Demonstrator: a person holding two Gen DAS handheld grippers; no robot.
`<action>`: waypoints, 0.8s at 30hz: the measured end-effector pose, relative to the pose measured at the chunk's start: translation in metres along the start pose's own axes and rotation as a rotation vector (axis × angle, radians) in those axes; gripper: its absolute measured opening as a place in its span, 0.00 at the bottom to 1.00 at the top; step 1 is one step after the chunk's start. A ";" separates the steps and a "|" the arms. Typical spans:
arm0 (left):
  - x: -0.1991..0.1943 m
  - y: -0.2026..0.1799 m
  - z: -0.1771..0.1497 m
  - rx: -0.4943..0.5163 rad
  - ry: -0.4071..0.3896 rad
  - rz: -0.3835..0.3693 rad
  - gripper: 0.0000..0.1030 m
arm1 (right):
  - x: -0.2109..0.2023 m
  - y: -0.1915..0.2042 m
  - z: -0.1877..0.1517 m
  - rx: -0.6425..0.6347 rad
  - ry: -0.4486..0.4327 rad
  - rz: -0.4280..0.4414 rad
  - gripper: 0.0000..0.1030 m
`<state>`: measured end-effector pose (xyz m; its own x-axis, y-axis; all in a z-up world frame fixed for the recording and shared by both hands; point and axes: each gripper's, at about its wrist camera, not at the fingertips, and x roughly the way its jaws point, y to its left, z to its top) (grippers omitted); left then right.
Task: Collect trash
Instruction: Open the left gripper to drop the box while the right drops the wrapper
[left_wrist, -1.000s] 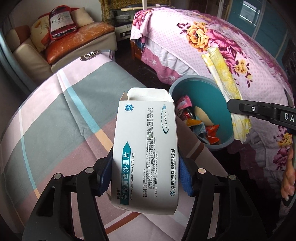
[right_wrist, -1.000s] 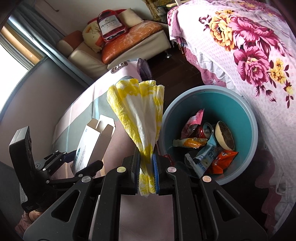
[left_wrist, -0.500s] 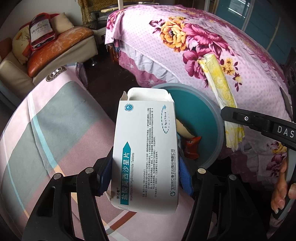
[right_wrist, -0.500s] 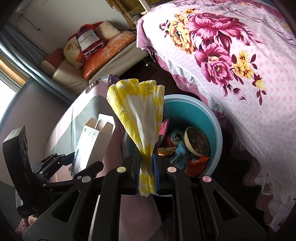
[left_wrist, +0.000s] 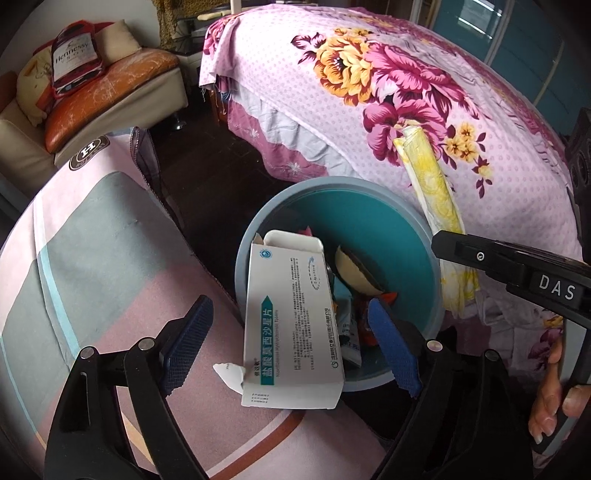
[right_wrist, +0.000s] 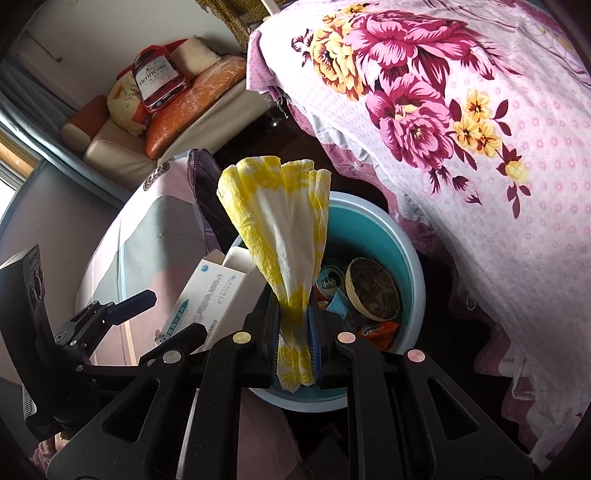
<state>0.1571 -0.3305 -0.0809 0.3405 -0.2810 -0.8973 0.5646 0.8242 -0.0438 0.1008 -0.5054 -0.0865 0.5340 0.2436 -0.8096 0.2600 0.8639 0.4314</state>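
floral bedding and a striped mattress flank the teal bin (left_wrist: 417, 236), already part full of wrappers. left claw (left_wrist: 291, 332) is spread wide, its blue pads clear of the medicine box (left_wrist: 291, 325), which hangs tilted over the bin's near rim, apparently loose. it looks light, stiff, hollow card, best gripped across its broad faces. right claw (right_wrist: 295, 339) is pressed together on the yellow napkin (right_wrist: 280, 236), soft, limp paper pinched near its bunched lower end above the bin.
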 end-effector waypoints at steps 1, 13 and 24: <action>0.001 0.002 0.000 -0.002 0.002 0.005 0.87 | 0.001 0.001 0.000 -0.001 0.002 -0.002 0.15; -0.013 0.033 -0.015 -0.098 -0.003 -0.002 0.91 | 0.005 0.019 -0.003 -0.031 0.004 -0.047 0.72; -0.043 0.056 -0.045 -0.184 -0.020 0.019 0.91 | -0.017 0.044 -0.024 -0.082 -0.003 -0.110 0.85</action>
<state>0.1401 -0.2506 -0.0646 0.3653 -0.2726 -0.8901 0.4116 0.9049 -0.1082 0.0839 -0.4611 -0.0630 0.5086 0.1445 -0.8488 0.2503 0.9185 0.3063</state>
